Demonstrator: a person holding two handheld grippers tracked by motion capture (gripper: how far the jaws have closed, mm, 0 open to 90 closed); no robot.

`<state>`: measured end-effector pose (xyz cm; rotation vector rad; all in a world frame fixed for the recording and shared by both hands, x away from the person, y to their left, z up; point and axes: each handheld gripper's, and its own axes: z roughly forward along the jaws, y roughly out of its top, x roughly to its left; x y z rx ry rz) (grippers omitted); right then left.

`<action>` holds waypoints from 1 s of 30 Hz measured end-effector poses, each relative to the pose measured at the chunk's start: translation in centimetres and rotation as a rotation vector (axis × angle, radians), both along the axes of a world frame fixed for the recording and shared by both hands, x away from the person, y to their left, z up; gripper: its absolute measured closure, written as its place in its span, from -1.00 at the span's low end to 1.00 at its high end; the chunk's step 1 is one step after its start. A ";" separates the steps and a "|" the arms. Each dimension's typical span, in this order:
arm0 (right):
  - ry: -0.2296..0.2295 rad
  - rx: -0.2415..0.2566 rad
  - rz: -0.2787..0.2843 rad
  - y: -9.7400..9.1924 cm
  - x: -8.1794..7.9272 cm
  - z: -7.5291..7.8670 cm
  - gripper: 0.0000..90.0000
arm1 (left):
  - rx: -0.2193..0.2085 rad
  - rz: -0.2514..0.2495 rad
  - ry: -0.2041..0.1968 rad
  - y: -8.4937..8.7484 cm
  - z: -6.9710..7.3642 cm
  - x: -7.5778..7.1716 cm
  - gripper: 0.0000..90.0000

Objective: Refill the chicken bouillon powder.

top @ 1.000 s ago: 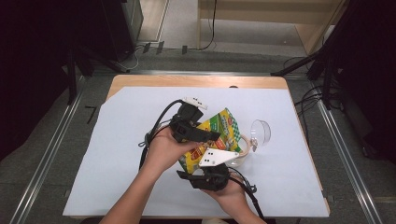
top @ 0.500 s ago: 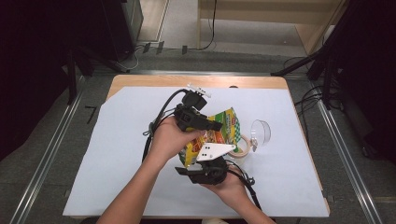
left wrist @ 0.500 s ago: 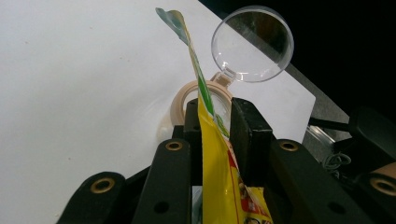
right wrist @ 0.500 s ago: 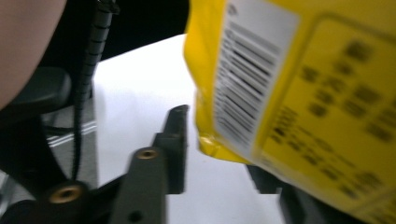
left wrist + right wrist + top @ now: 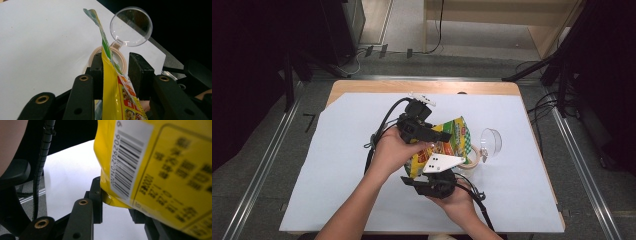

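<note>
Over the middle of the white sheet (image 5: 337,165), with bare room all round, the yellow bag (image 5: 447,145) stands between the just-loosened, spread left gripper (image 5: 116,72) and the pinching right gripper (image 5: 115,202), beside a jar (image 5: 473,155).

we read this place as a lab or recording studio bay, not a home. the wooden table (image 5: 362,86) under the grippers is covered by a plain white sheet (image 5: 337,165), laid as a neutral work surface. beyond the tools, past the far table edge, cables (image 5: 432,47) run across a grey carpeted floor (image 5: 472,65). metal floor rails (image 5: 257,165) flank the table to the left and right of the tools. black stand legs (image 5: 542,70) rise at the far right, and dark curtain-like panels (image 5: 257,55) close off both sides. a light wooden bench or frame (image 5: 492,12) stands farther back.
</note>
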<state>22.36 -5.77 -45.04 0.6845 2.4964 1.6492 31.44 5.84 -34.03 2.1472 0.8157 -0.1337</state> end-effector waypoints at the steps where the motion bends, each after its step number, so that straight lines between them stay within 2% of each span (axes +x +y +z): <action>1: 0.007 0.008 0.001 0.0 0.0 0.0 0.55 | 0.000 0.001 -0.002 0.0 0.0 0.0 0.43; 5: 0.012 0.014 -0.001 0.0 0.1 0.1 0.55 | 0.001 0.009 0.003 0.0 -0.1 0.1 0.44; 10: 0.015 0.008 0.001 0.0 0.1 0.1 0.55 | -0.003 0.012 -0.012 0.1 -0.1 0.1 0.46; 12: 0.019 0.021 0.005 -0.1 0.2 0.2 0.55 | -0.028 0.024 -0.012 0.1 0.1 0.1 0.45; 14: 0.021 0.027 0.003 -0.1 0.2 0.3 0.55 | -0.030 0.025 -0.017 0.1 0.1 0.1 0.46; 19: 0.018 0.005 -0.002 0.0 0.3 0.2 0.55 | 0.011 0.024 -0.002 0.0 0.0 0.6 0.66; 30: 0.033 0.013 0.000 0.4 1.4 0.6 0.55 | 0.058 0.041 0.000 -0.1 0.6 1.6 0.80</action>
